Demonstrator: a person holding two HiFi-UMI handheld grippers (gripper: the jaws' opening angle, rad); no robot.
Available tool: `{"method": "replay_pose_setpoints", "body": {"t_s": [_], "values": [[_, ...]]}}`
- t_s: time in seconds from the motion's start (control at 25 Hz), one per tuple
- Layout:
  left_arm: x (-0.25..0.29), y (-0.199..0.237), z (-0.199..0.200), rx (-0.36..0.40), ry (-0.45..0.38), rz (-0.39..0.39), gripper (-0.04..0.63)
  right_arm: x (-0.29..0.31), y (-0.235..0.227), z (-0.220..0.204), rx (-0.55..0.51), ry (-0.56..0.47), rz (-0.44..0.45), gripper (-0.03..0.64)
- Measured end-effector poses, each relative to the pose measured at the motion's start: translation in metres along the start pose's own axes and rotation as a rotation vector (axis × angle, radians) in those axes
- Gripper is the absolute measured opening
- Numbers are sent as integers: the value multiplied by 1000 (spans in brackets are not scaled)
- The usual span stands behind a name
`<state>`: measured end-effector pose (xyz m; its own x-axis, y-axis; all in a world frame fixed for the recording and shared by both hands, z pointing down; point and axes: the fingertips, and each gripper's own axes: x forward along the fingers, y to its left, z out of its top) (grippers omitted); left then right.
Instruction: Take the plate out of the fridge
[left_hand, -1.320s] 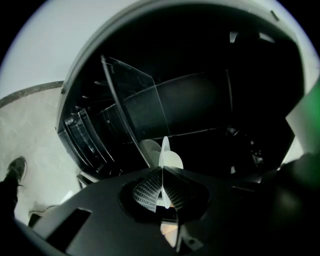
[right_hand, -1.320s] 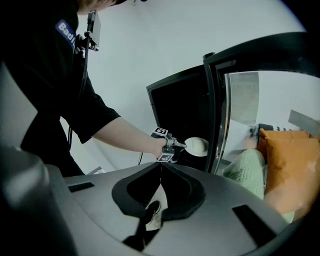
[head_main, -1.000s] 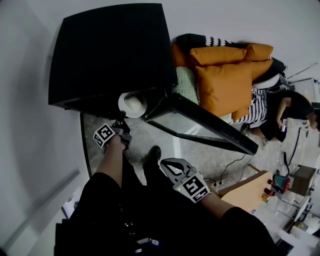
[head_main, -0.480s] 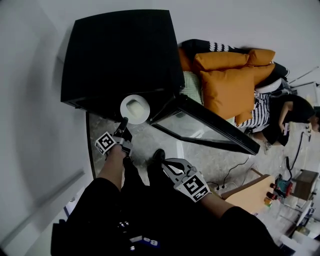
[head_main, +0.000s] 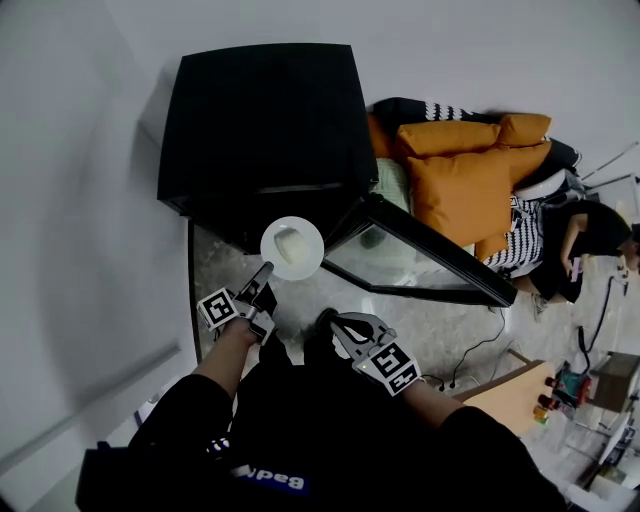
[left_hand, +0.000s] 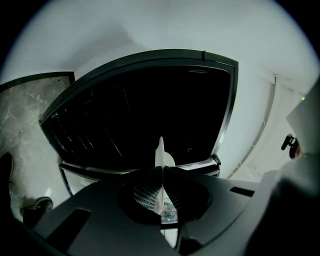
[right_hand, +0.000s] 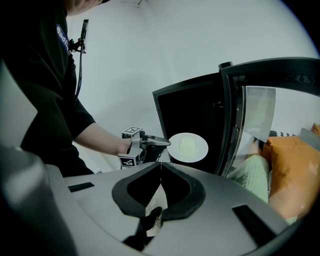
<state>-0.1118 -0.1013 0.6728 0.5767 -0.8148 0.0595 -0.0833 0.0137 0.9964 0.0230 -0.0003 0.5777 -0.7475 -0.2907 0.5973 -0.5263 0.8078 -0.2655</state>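
A small black fridge (head_main: 270, 130) stands against the wall with its glass door (head_main: 420, 262) swung open to the right. A round white plate (head_main: 292, 248) hangs in the air just in front of the dark opening. My left gripper (head_main: 265, 270) is shut on the plate's near rim. In the left gripper view the plate (left_hand: 160, 149) shows edge-on between the jaws, with the fridge's dark inside (left_hand: 140, 110) behind. In the right gripper view the plate (right_hand: 187, 147) faces me, held by the left gripper (right_hand: 159, 143). My right gripper (head_main: 334, 323) is shut and empty, low by the person's legs.
Orange cushions (head_main: 465, 180) lie piled on a sofa right of the door, and a person in black (head_main: 580, 235) sits beyond them. The floor is pale marble (head_main: 215, 270). A wooden table corner (head_main: 505, 395) and cables lie at the lower right.
The left gripper has lifted the plate up and away from the fridge opening toward me. The right gripper has stayed about where it was.
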Motion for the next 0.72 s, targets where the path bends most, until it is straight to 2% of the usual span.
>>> {"method": "replay_pose_setpoints", "body": {"t_s": [0.36,0.72], "values": [[-31,-83,-9,-11,27,-79,14,-7,1,27,-9,-68,-45,9],[-43,-176,4,-19,-24,-203,14,-20,-6,42,-16,-113,-104,9]]}}
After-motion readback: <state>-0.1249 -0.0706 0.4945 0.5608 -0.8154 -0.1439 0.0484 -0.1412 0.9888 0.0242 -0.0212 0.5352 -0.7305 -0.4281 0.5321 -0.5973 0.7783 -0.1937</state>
